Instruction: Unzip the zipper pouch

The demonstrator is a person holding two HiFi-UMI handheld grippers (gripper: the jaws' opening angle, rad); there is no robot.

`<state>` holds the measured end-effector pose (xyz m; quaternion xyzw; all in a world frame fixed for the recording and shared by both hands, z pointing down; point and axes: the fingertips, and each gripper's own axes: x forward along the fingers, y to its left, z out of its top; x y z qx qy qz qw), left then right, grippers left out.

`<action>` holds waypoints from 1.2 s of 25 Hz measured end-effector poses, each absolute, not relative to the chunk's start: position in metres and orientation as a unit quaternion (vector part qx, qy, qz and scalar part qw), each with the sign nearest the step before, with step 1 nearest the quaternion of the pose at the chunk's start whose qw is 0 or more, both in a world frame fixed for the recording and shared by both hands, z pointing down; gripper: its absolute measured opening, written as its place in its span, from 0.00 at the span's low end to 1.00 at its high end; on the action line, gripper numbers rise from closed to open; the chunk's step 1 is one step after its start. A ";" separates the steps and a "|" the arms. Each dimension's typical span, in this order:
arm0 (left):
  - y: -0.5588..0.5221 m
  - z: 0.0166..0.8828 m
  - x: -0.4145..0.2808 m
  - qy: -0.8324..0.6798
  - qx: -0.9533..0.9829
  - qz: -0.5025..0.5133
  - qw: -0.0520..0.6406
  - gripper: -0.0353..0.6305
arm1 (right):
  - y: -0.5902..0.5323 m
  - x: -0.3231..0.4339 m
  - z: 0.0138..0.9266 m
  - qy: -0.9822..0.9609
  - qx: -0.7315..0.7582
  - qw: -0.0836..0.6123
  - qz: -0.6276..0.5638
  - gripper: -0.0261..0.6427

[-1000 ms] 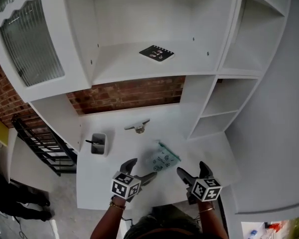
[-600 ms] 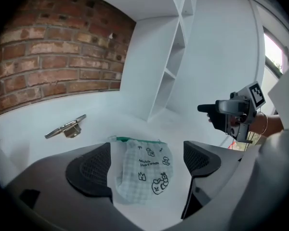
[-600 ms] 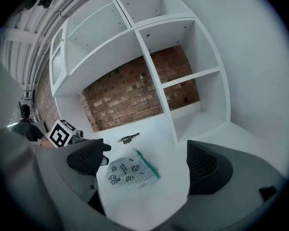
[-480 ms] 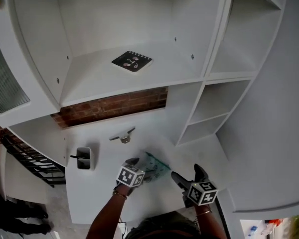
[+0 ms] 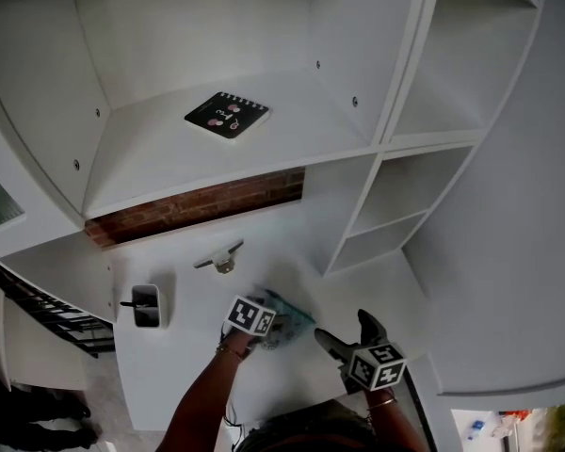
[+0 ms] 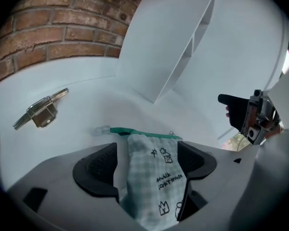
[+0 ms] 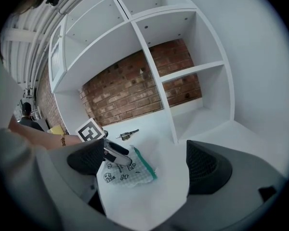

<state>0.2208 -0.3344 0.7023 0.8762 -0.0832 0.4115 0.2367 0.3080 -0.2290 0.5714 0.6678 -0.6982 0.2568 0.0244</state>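
Note:
The zipper pouch (image 5: 290, 319) is pale checked cloth with small black drawings and a green zipper band (image 6: 144, 133) along its far edge. It lies flat on the white desk (image 5: 184, 365). My left gripper (image 5: 261, 325) reaches over the pouch (image 6: 151, 177), which lies between its jaws. The jaws (image 6: 148, 160) are closing; the right pad touches the cloth, while the left pad still stands a little off it. My right gripper (image 5: 347, 332) hovers to the pouch's right, open and empty (image 7: 147, 162). The right gripper view shows the pouch (image 7: 130, 172) under the left gripper (image 7: 116, 154).
A metal clip (image 5: 221, 257) lies behind the pouch near the brick wall (image 5: 198, 201). A small white holder (image 5: 145, 306) stands at the desk's left. A dark notebook (image 5: 226, 115) lies on the upper shelf. White cubbies (image 5: 386, 215) rise at the right.
My left gripper has moved forward and down over the pouch, which now lies between its jaws. The right gripper has stayed about where it was. The head view has tilted.

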 end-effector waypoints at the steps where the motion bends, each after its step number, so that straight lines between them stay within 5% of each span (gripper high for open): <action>1: -0.335 0.705 0.221 -0.081 0.873 0.419 0.235 0.63 | -0.229 0.309 0.572 -0.698 0.668 0.025 0.257 0.84; 14: -0.326 0.709 0.217 -0.045 0.888 0.425 0.171 0.10 | -0.231 0.311 0.577 -0.698 0.666 0.024 0.264 0.82; 30: -0.308 0.601 0.170 -0.131 0.963 0.226 0.063 0.07 | -0.230 0.278 0.564 -0.731 0.633 0.030 0.252 0.82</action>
